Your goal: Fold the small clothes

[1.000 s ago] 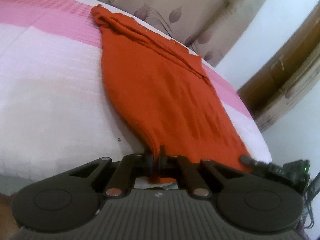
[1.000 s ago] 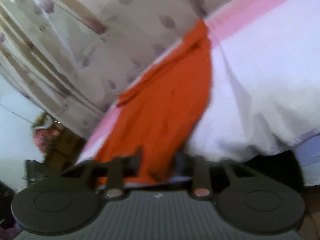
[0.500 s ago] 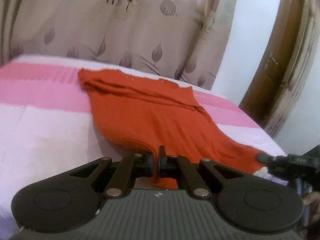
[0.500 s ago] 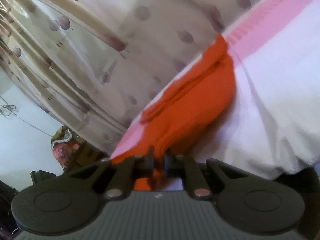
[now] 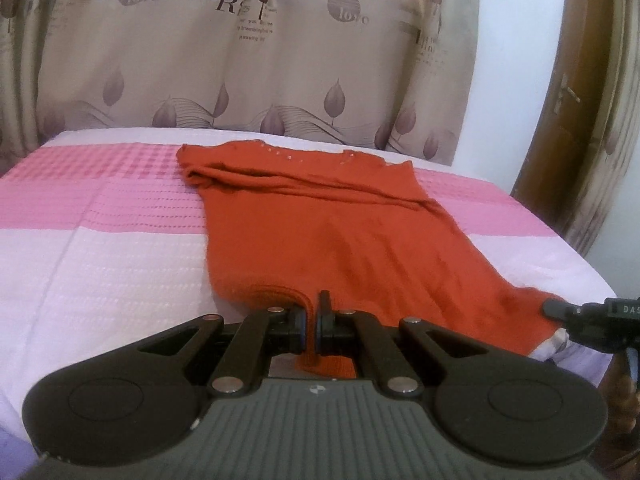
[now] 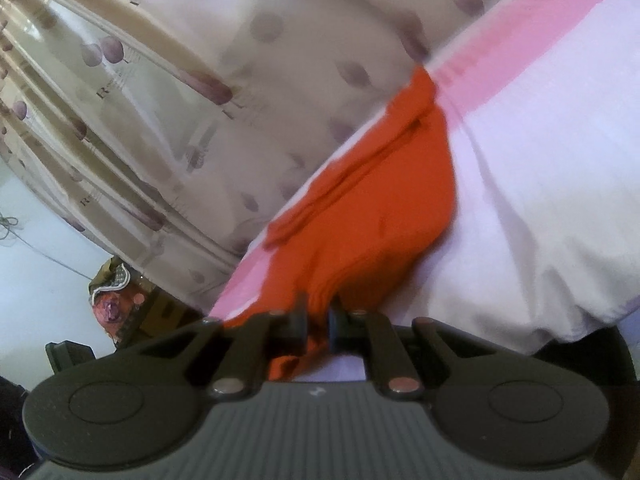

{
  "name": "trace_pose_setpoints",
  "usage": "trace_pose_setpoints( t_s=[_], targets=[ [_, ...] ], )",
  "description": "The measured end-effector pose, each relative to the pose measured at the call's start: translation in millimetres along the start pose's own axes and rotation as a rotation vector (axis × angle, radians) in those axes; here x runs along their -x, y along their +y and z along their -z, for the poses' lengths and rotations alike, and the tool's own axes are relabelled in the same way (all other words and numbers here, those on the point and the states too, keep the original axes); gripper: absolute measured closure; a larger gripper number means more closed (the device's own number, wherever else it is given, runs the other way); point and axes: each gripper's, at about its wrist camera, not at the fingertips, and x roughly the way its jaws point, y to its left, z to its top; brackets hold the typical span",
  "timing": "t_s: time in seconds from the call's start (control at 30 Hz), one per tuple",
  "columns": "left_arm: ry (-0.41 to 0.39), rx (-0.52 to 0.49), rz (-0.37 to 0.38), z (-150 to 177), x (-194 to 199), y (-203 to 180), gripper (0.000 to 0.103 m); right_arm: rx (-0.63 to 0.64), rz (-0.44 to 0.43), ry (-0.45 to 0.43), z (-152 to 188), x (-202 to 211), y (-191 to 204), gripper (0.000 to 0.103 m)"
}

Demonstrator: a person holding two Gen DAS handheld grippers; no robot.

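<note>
I have the left gripper (image 5: 311, 320) pinching the near hem of the orange top (image 5: 332, 232), its jaws pressed together on a ribbed fold of cloth that hangs down between them. The right gripper (image 6: 318, 320) does the same at the other near corner, jaws clamped on a bunch of the fabric; from the left camera I see its black tip off to the right of my left gripper, touching the hem.

The top lies flat ahead of both grippers on the pink-and-white bedspread (image 5: 100, 264), collar end farthest from me, near the curtain (image 5: 280, 60). I judge the two-corner hold is there so the hem can be carried forward evenly and laid over the far end, halving the garment without twisting it. The upper part is already creased across, perhaps sleeves tucked in; I cannot tell for sure.

On the curtain I read a large "R" and round marks that look like "love"; the small lines beneath are too blurred to read.
</note>
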Motion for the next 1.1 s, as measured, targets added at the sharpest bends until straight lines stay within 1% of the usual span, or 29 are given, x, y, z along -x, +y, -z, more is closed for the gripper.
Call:
trace_pose_setpoints(
  t_s=[0.33, 0.47, 0.67, 0.93, 1.1],
  targets=[
    [0.003, -0.021, -0.006, 1.1, -0.9, -3.4, 0.099, -0.012, -0.011, 0.000, 0.1, -2.7, -1.6, 0.094],
    [-0.004, 0.013, 0.023, -2.5, 1.1, 2.9, 0.099, -0.031, -0.034, -0.006, -1.9, -4.6, -2.0, 0.094],
    [-0.003, 0.092, 0.055, -12.0, -1.4, 13.9, 0.099, -0.047, -0.065, -0.020, -11.5, -9.8, -2.8, 0.094],
    [-0.045, 0.113, 0.075, -29.1, -0.2, 10.8, 0.099, -0.067, -0.097, -0.038, -28.3, -17.1, -4.5, 0.094],
    [-0.081, 0.110, 0.078, -46.6, -2.8, 6.7, 0.099, -0.067, -0.116, -0.047, -42.0, -24.9, -1.4, 0.094]
  ],
)
